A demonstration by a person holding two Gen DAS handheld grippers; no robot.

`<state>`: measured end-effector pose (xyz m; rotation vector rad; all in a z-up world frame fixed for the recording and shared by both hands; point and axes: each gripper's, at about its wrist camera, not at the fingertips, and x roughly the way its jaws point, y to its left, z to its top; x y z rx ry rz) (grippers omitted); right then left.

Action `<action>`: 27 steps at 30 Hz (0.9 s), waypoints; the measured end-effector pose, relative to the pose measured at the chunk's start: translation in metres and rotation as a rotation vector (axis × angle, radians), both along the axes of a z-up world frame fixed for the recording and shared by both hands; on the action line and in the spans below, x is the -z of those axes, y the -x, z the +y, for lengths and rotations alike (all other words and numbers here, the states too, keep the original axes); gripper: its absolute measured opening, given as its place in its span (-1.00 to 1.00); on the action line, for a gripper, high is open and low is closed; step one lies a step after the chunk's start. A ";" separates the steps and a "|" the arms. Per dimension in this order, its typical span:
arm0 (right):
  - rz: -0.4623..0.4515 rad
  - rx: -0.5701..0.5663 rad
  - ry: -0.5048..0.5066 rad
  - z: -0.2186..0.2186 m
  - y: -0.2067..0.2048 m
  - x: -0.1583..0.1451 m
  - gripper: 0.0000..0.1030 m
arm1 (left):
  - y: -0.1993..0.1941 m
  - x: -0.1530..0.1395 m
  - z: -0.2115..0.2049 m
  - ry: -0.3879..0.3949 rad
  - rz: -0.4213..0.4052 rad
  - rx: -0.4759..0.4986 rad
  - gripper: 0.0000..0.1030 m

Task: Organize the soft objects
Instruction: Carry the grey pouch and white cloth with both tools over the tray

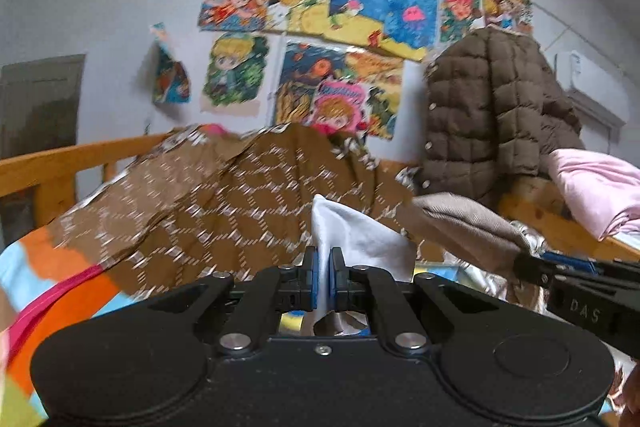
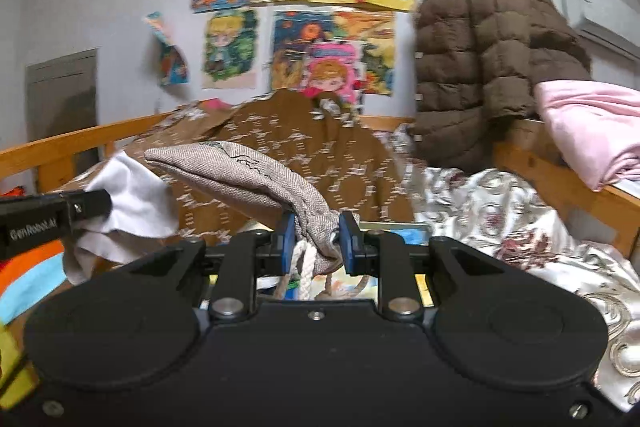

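White cloth (image 1: pixel 352 231): pinched in left gripper (image 1: pixel 324 279), raised above the bed; thin, limp, light, drooping below the jaws.
Drawstring pouch (image 2: pixel 248 171): clamped at gathered neck by right gripper (image 2: pixel 318 243); woven, floppy, cords (image 2: pixel 304 267) dangling.
Best hold: likely bunched neck or folded edge, since flat fabric may slip.
Around: brown patterned quilt (image 1: pixel 224 187), wooden bed rail (image 2: pixel 60 147).

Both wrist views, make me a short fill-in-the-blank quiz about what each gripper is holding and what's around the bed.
1. The left gripper is shut on a ____ cloth.
2. The right gripper pinches a beige woven drawstring ____.
3. The brown quilted jacket hangs beside folded ____ fabric.

Missing words: white; pouch; pink
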<state>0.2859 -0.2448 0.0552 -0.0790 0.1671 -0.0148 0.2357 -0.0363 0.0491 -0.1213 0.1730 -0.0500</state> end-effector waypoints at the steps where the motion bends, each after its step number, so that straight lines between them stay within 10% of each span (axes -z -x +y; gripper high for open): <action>1: -0.001 0.020 -0.004 -0.005 -0.003 0.000 -0.69 | -0.009 0.000 -0.003 -0.002 -0.009 0.007 -0.91; 15: 0.089 0.253 0.013 -0.062 -0.083 0.019 -0.68 | -0.136 0.025 -0.032 0.061 0.002 0.069 -0.90; 27: 0.214 0.276 0.129 -0.056 -0.151 0.055 -0.68 | -0.209 0.079 -0.052 0.073 0.211 0.218 -0.90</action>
